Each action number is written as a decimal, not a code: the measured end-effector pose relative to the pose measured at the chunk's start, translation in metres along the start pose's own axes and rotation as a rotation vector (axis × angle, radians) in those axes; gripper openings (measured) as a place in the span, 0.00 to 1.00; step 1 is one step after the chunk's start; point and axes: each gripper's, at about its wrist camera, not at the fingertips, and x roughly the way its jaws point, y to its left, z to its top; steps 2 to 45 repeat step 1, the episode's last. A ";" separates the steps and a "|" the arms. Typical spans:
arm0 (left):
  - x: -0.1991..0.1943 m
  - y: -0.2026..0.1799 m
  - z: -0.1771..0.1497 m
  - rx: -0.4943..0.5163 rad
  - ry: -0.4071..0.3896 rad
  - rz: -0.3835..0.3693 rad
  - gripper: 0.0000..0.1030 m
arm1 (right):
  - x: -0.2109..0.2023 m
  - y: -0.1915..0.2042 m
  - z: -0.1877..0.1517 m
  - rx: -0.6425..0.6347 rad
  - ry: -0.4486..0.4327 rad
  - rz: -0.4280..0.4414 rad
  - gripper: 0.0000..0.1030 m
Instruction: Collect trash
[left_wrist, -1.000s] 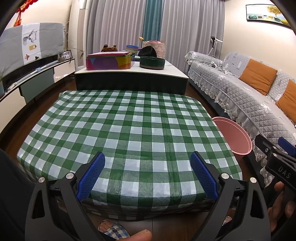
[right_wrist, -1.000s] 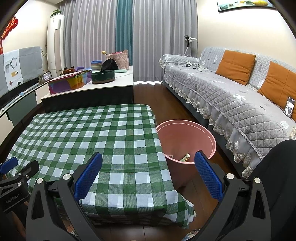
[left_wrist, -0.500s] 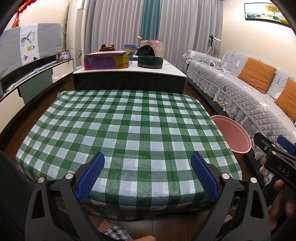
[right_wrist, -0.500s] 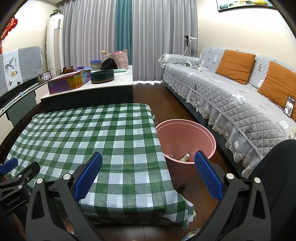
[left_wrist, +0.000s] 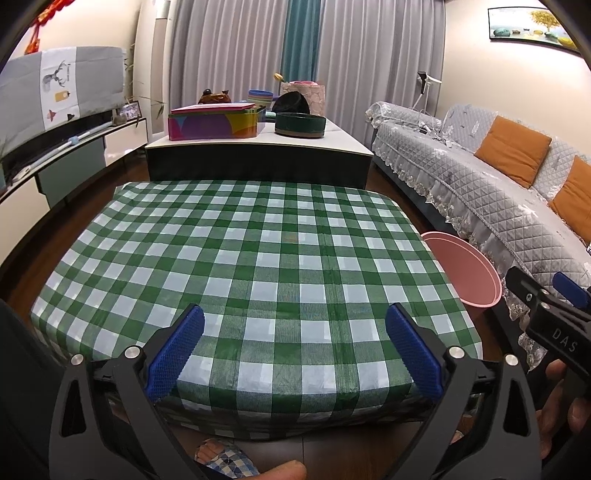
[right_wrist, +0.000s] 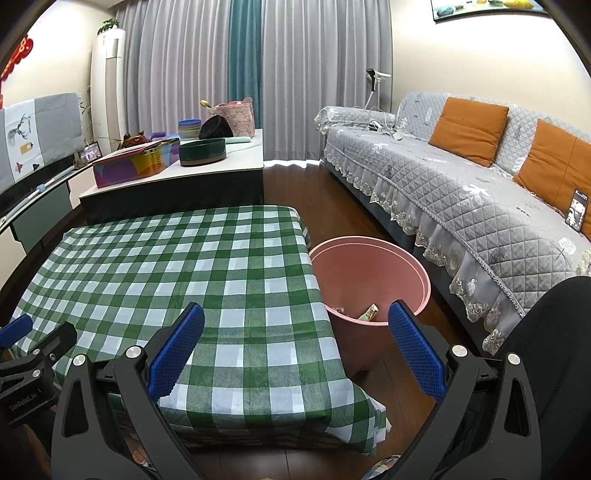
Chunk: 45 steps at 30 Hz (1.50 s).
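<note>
A low table under a green and white checked cloth (left_wrist: 258, 258) (right_wrist: 184, 266) fills the foreground; I see nothing lying on the cloth. To its right on the floor stands a pink bin (left_wrist: 469, 273) (right_wrist: 369, 273) with a few scraps of trash (right_wrist: 367, 313) at its bottom. My left gripper (left_wrist: 293, 349) hovers open over the table's near edge, nothing between its blue pads. My right gripper (right_wrist: 295, 349) is open too, above the table's near right corner beside the bin. Each gripper shows at the edge of the other's view.
A grey quilted sofa (right_wrist: 461, 192) with orange cushions (right_wrist: 467, 129) runs along the right. Behind the table a white-topped cabinet (left_wrist: 258, 147) carries a colourful box (left_wrist: 216, 123), a dark round tin (left_wrist: 300, 124) and a basket. A TV bench (left_wrist: 55, 155) lines the left wall. A foot (left_wrist: 221, 456) shows below.
The left gripper's view has drifted slightly upward and back from the table. The right gripper's view is nearly unchanged. Both grippers stay open.
</note>
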 end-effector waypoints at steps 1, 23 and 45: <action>0.000 0.000 0.000 -0.002 0.001 0.000 0.93 | 0.000 0.000 0.000 0.000 0.000 -0.001 0.95; 0.000 0.000 0.000 -0.002 0.001 0.000 0.93 | 0.000 0.000 0.000 0.000 0.000 -0.001 0.95; 0.000 0.000 0.000 -0.002 0.001 0.000 0.93 | 0.000 0.000 0.000 0.000 0.000 -0.001 0.95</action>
